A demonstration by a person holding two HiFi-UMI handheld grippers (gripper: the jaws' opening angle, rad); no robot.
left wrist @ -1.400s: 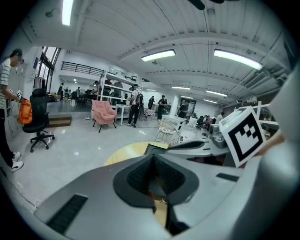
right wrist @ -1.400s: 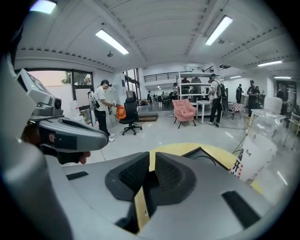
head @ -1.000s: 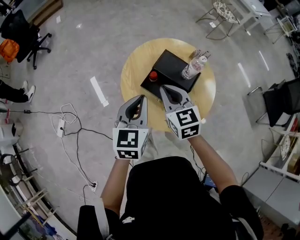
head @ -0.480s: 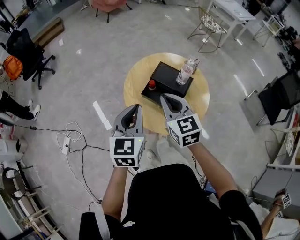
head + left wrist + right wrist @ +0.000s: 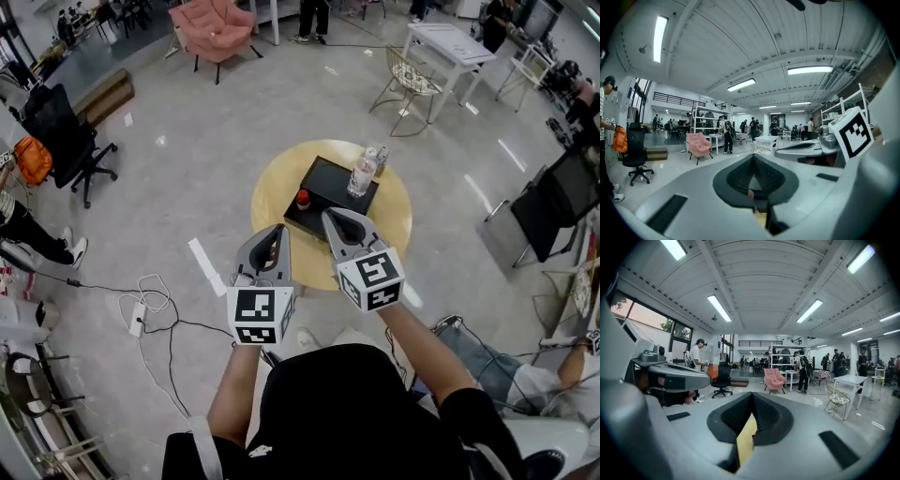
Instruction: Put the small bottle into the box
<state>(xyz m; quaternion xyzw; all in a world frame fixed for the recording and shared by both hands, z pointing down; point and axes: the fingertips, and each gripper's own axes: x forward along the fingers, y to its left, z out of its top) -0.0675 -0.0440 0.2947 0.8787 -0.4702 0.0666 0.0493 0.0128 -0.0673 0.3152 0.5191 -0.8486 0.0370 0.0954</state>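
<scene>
In the head view a round wooden table (image 5: 394,220) carries a black box (image 5: 328,187). A small red-capped bottle (image 5: 303,199) stands at the box's near left edge. A clear plastic bottle (image 5: 362,174) stands on the box's far right side. My left gripper (image 5: 277,229) hovers near the table's front left edge, jaws together and empty. My right gripper (image 5: 330,215) reaches over the table's near side, tips just short of the box, jaws together with nothing in them. In both gripper views (image 5: 752,157) (image 5: 752,394) the pads meet at the tips and point out across the room.
Cables and a power strip (image 5: 139,319) lie on the floor at the left. A black office chair (image 5: 66,141) and a pink armchair (image 5: 214,26) stand further off. A wire chair (image 5: 405,80), a white table (image 5: 452,42) and a dark chair (image 5: 553,202) are to the right. People stand around.
The head view has tilted up, so the table sits lower and smaller and more of the room shows. Both grippers keep their place before the table, still shut.
</scene>
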